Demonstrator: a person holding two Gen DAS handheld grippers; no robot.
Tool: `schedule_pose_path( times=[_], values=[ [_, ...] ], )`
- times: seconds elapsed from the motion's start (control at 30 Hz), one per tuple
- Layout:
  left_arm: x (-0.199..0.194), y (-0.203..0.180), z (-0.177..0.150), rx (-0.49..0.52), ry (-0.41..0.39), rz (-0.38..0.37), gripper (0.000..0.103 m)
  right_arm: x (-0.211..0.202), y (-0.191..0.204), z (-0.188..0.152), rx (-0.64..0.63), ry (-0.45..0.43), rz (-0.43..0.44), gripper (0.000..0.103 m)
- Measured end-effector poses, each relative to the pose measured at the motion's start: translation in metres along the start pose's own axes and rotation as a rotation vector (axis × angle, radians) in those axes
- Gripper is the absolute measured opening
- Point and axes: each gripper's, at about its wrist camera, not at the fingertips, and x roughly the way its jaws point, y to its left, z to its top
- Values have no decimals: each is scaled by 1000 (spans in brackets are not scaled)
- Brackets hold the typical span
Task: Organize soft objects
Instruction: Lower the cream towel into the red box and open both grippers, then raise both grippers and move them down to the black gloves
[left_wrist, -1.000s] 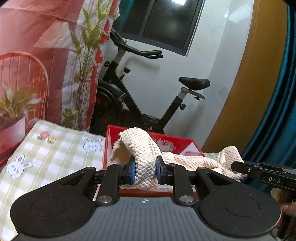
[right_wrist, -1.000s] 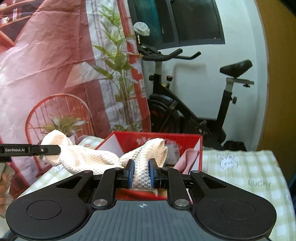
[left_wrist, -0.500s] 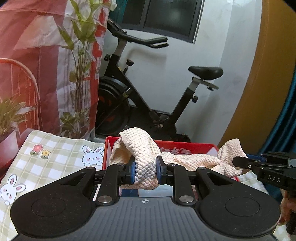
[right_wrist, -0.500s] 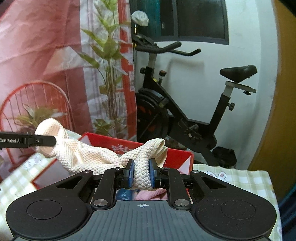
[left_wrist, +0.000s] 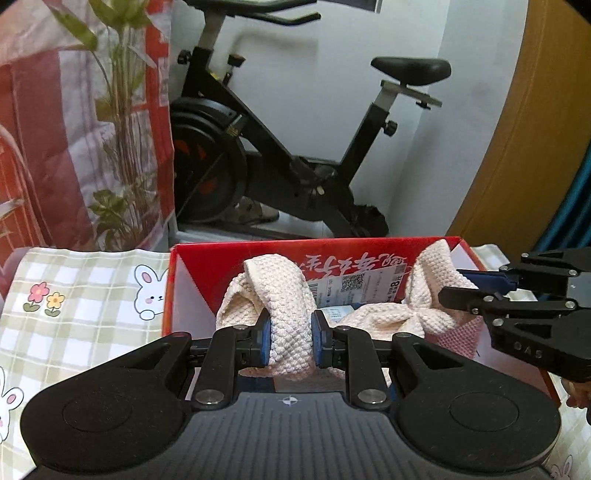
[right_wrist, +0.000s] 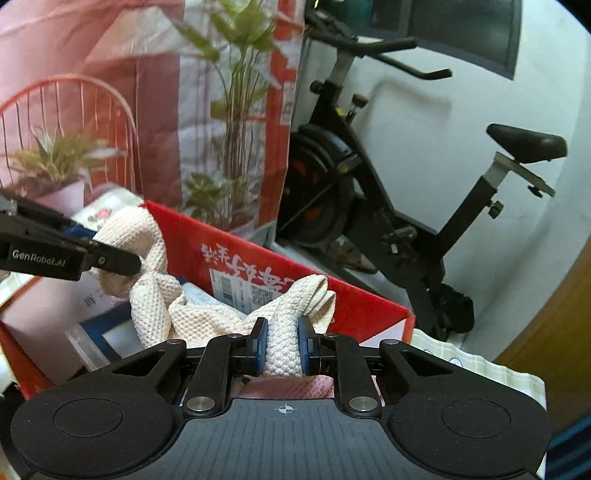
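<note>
We grip one cream towel (left_wrist: 291, 325) with both tongs: the left tongs (left_wrist: 290, 341) are nearly closed, pinching one bunched end, and the right tongs (right_wrist: 280, 347) pinch the other end. The towel sags between them over the open red box (left_wrist: 192, 273), just ahead of our fingertips.

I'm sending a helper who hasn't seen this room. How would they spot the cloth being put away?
Find the red cardboard box on the checked bunny tablecloth before the exercise bike. Over it hangs a cream waffle-knit towel, each end pinched in black tongs, unlike the pink cloth lying inside.
</note>
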Motion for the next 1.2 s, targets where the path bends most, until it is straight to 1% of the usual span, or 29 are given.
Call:
schedule_pose_path(
  times=[0.13, 0.23, 0.4, 0.5, 0.53, 0.57, 0.6, 0.63, 0.73, 0.77, 0.8, 0.83, 0.87, 0.9, 0.93, 0.97, 1.0, 1.07, 1.13, 1.2],
  values=[
    [17, -2, 6, 37, 62, -12, 23, 18, 2, 4, -27, 54, 21, 16],
    [27, -2, 4, 46, 100, -8, 23, 31, 5, 5, -43, 100, 33, 16],
    [34, 1, 3, 49, 135, -9, 23, 45, 9, -1, -58, 146, 32, 16],
    [37, 1, 3, 59, 143, -2, 23, 48, 9, -1, -61, 163, 25, 16],
    [36, 1, 5, 62, 136, -10, 26, 48, 9, -1, -57, 163, 23, 19],
    [34, 0, 6, 67, 133, -14, 29, 47, 8, 0, -53, 161, 20, 27],
    [32, 0, 7, 75, 128, -19, 38, 45, 8, 1, -50, 154, 14, 32],
    [28, -2, 8, 81, 120, -23, 49, 42, 7, 1, -46, 141, 13, 36],
    [15, -4, 11, 87, 83, -31, 63, 30, 4, 3, -32, 104, 7, 38],
    [11, -4, 11, 87, 75, -27, 65, 24, 4, 4, -27, 94, 4, 41],
    [6, -5, 11, 86, 66, -25, 70, 20, 3, 4, -22, 86, 5, 44],
    [2, -5, 11, 84, 57, -26, 74, 15, 3, 5, -19, 79, 5, 49],
    [-4, -5, 11, 81, 45, -27, 77, 9, 3, 6, -16, 71, 4, 53],
    [-10, -5, 11, 78, 33, -30, 82, 2, 4, 6, -10, 61, 5, 55],
    [-16, -5, 10, 72, 19, -34, 89, -5, 5, 6, -1, 49, 6, 60],
    [-22, -6, 9, 66, 8, -35, 92, -12, 5, 6, 10, 33, 3, 69],
    [-29, -6, 8, 59, -6, -37, 96, -20, 5, 7, 27, 12, -1, 73],
    [-42, -7, 6, 53, -24, -35, 100, -35, 4, 5, 69, -29, -6, 93],
    [-54, -8, 4, 47, -43, -38, 101, -52, 0, 1, 128, -67, -10, 101],
    [-68, -9, 0, 35, -67, -43, 103, -64, -3, -4, 177, -89, -6, 102]
  ],
)
